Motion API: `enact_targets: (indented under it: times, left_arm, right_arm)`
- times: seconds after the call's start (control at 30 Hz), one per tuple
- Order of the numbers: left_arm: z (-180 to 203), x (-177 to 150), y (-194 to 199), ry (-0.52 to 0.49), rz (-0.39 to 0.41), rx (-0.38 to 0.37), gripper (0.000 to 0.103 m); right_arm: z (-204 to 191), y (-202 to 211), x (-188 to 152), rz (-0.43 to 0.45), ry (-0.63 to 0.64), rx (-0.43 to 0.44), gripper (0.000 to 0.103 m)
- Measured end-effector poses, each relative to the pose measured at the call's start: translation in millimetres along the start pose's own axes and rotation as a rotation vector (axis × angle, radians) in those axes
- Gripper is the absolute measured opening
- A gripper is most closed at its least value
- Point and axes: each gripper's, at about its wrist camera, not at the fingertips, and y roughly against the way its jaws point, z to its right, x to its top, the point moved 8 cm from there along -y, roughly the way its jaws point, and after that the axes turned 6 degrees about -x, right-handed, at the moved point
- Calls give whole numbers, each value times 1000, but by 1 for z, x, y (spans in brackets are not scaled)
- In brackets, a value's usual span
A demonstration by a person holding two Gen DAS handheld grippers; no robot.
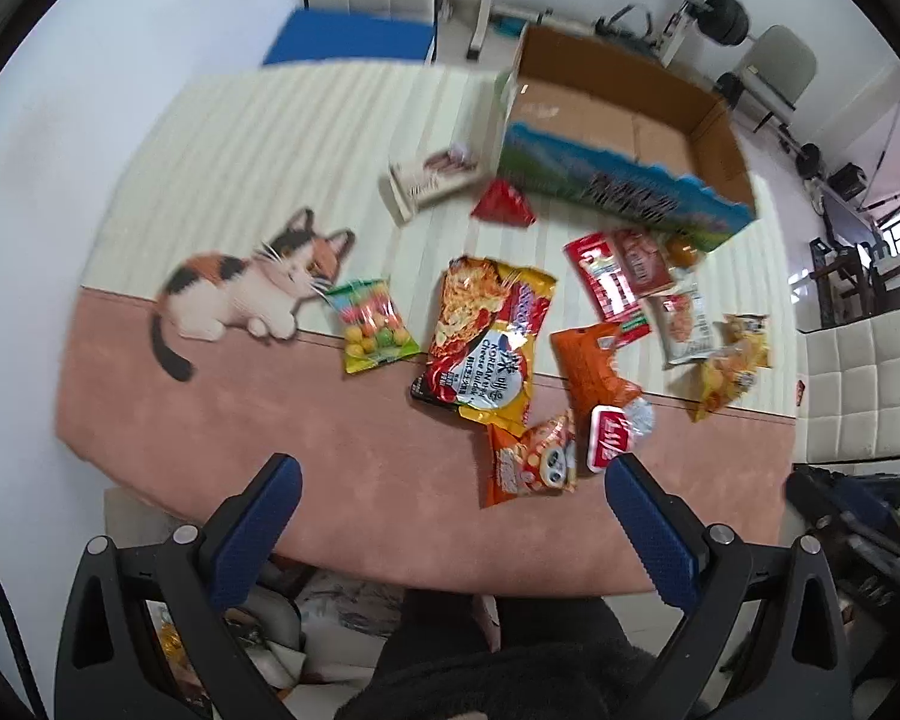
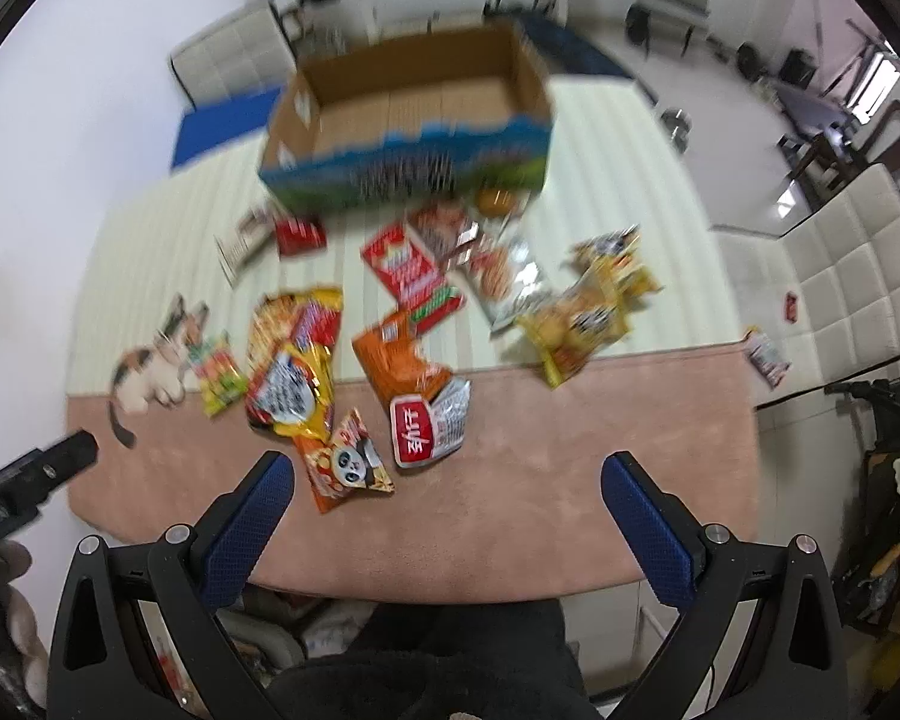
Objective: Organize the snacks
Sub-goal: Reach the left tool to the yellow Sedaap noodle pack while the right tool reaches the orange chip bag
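Clearly nothing had been picked up at that moment: I had the left gripper (image 1: 453, 477) and the right gripper (image 2: 447, 474) both hovering over the near edge of the counter (image 1: 282, 480), fingers spread wide and holding nothing. By my reading this was the very start of the sorting, with the cardboard box (image 1: 624, 138) at the far side standing open and bare inside.

All the snacks lay loose on the mat between me and the box. Nearest were the small orange panda bag (image 2: 348, 468) and the red-and-silver packet (image 2: 429, 426), just beyond the finger tips. Further left sat the big noodle pack (image 1: 486, 336), and left of it the small candy bag (image 1: 372, 324), touching the printed cat (image 1: 252, 294). A yellow bag (image 2: 582, 318) lay off to the right, and a cluster of red packets (image 1: 615, 279) sat close against the box front.

The noodle pack's long axis ran near to far, tilted a little, its printed end toward me. The panda bag lay slanted, one corner pointing at the right gripper.

My next move, I judged, called for lowering one gripper onto a near packet, straddling its short side, then carrying it far into the box.
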Motion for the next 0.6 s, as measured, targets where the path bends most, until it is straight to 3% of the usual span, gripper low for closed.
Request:
enact_targets:
  times: [0.27,0.6]
  left_arm:
    - [2,40,-120,-35,-153,50,103]
    - [7,64,-241,-143,-340,133,103]
  right_arm:
    - [-28,-128,31,-188,77,86,103]
    - [-34,-206,46,-311,141,110,103]
